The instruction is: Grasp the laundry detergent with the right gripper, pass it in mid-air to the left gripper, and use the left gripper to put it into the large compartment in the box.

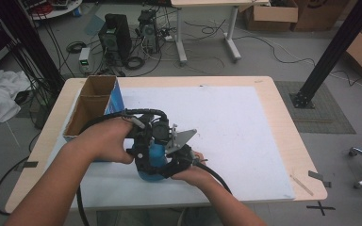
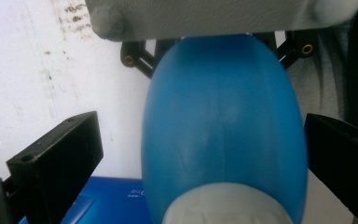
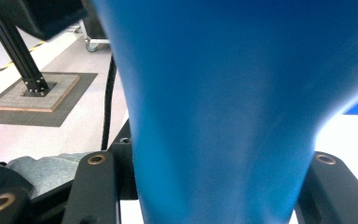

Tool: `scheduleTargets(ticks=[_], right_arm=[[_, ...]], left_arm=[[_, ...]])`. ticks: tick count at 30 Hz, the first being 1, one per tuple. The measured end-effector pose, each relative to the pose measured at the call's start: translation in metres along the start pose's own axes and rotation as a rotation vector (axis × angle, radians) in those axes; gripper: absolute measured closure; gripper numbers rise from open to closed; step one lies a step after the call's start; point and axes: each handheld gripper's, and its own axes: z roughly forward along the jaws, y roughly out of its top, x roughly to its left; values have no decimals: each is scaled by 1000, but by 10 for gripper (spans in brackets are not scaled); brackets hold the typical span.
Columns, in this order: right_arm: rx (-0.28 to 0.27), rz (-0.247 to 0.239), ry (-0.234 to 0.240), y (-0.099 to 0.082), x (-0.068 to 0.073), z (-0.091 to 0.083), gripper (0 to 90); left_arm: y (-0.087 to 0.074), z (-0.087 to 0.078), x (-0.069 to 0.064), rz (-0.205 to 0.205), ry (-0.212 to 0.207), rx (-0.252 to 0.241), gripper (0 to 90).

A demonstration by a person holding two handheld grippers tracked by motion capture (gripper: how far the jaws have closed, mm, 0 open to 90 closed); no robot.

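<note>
High view overhead, gripper views close, sharing blue bottle [image 1: 152,157]

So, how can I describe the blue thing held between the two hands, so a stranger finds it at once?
Start at the white mat on the wooden table, then go to its near-left part beside the open cardboard box. There the right tongs grip a blue bottle: smooth, rounded, the only plastic thing there.

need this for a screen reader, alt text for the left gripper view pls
A blue bottle with a grey-white cap stands between the left gripper's two black fingers, with a gap on the left side. Behind lies a white table mat.
</note>
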Motion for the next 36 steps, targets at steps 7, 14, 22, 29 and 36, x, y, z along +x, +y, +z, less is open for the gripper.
scheduleTargets(ticks=[7, 14, 22, 29, 36], right_arm=[[1, 6, -1, 1, 0, -1, 445], [0, 8, -1, 2, 0, 0, 446], [-10, 7, 4, 1, 0, 0, 446], [-12, 7, 5, 1, -1, 1, 446], [-21, -7, 0, 1, -2, 1, 446]], left_arm=[[0, 1, 1, -2, -8, 2, 42], [0, 0, 1, -4, -28, 5, 109], [-1, 0, 1, -8, -32, 9, 156], [-2, 0, 2, -16, -30, 11, 191], [-2, 0, 2, -15, -31, 13, 225]])
